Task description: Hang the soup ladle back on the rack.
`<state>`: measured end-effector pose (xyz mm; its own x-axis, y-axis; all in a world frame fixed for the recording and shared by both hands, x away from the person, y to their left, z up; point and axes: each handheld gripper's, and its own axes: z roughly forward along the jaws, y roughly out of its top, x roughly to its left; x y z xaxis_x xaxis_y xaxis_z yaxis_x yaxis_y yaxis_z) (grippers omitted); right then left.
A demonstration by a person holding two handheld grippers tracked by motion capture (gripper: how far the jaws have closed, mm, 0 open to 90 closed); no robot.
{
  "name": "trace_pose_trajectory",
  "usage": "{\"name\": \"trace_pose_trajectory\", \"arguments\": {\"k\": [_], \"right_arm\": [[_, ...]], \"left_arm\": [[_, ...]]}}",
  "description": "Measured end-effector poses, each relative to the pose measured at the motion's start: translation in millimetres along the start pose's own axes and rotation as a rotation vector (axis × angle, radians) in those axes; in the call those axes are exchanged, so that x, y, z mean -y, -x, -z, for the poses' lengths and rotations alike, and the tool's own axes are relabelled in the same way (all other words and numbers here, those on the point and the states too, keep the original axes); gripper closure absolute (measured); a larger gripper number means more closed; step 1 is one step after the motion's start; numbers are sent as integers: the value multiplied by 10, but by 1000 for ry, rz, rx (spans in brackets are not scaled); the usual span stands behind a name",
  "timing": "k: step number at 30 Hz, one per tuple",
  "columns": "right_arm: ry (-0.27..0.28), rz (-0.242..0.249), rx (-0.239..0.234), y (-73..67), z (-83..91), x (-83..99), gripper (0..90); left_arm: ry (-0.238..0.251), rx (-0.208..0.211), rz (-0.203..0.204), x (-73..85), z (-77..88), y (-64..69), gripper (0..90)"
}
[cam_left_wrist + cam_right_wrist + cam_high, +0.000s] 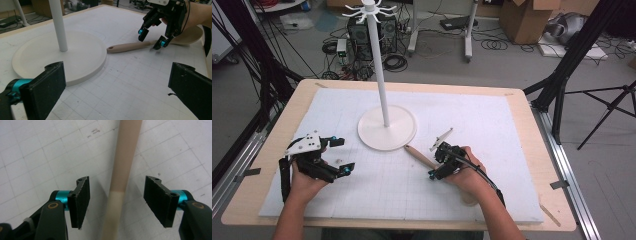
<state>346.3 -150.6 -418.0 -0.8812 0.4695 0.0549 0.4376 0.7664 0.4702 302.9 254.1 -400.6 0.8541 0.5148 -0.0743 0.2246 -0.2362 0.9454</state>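
Observation:
A wooden spoon point(418, 155) lies on the white grid mat, its handle end pointing at the round base point(386, 131) of a white hook stand. My right gripper point(433, 161) hovers open over the handle, one jaw on each side. In the right gripper view the handle point(123, 165) runs up between the two parted pads point(80, 200), touching neither. My left gripper point(344, 155) is open at the left of the mat, holding nothing. The left gripper view looks past its wide jaws at the spoon point(130, 46), the right gripper point(151, 40) straddling it, and the stand base point(82, 62).
The stand's thin white pole point(379, 70) rises from the base at the mat's middle, with hooks point(369, 10) at the top. The mat point(492, 120) covers most of the wooden table point(532, 115). Tripod legs and cables lie on the floor beyond the table.

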Motion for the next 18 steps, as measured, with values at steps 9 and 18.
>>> {"name": "trace_pose_trajectory", "arguments": {"k": [9, 18], "right_arm": [[-5, 5, 8, -2, 1, 0, 525], [-9, 18, 28, -19, 8, 5, 653]], "left_arm": [[-6, 11, -4, 0, -26, 7, 17], [-11, 9, -5, -1, -37, 25, 16]]}}
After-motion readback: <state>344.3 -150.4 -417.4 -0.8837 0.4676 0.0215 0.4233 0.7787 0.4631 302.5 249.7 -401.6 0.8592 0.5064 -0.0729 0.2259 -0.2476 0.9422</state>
